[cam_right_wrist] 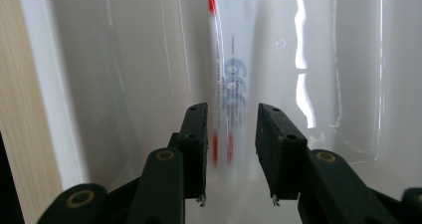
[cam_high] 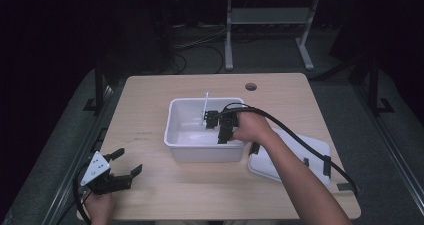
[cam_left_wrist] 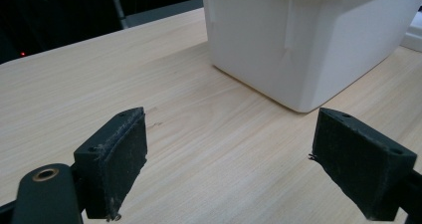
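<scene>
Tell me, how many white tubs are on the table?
1. The white tub sits in the middle of the table, with the right gripper reaching inside it. The flat white lid lies beside it.

The desk (cam_high: 165, 185) looks like pale matt wood grain. On it, the tub (cam_high: 172, 127) is glossy white plastic; inside the tub, a smooth printed tube (cam_right_wrist: 231, 92). The jaws' black pads look rough.
</scene>
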Available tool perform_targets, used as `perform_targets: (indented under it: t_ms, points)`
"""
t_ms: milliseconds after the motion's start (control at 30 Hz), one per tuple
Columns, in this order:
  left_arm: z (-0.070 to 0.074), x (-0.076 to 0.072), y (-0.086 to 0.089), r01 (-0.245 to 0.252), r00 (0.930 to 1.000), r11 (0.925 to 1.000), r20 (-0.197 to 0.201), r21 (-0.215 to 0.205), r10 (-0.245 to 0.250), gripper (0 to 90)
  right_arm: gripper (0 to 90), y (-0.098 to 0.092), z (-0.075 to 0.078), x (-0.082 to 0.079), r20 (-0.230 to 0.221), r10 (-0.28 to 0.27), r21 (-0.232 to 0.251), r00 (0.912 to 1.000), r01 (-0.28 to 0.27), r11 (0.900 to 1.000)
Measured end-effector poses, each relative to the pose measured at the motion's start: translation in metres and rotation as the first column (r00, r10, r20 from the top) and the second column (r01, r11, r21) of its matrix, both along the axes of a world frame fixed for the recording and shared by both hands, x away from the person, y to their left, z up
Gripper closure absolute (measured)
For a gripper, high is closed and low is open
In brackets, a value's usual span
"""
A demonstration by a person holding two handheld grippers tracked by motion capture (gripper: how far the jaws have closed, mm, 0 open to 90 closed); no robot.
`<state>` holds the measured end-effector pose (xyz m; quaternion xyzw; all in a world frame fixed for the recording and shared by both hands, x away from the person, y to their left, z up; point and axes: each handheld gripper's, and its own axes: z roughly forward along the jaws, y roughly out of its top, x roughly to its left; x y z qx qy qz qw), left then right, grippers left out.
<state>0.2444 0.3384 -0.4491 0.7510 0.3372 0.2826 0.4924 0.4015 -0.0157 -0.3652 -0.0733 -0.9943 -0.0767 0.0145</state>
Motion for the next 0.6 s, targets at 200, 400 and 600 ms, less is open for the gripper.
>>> perform_targets:
  t_ms: [200,400,600]
  points:
    - [0.000,0.000,0.000,0.000,1.0000,1.0000,0.000,0.000,0.000,13.5,63.1,-0.001,0.003,-0.001,0.012,0.004,0.011,0.9999,-0.004,1.000]
    - [0.000,0.000,0.000,0.000,1.0000,1.0000,-0.001,0.004,0.000,13.5,61.9,-0.004,0.011,-0.002,0.028,-0.006,0.020,0.9996,0.006,1.000]
    - [0.000,0.000,-0.001,0.003,1.0000,1.0000,0.000,0.007,-0.003,13.5,60.3,-0.008,0.020,-0.003,0.041,-0.014,0.021,0.9991,0.013,1.000]
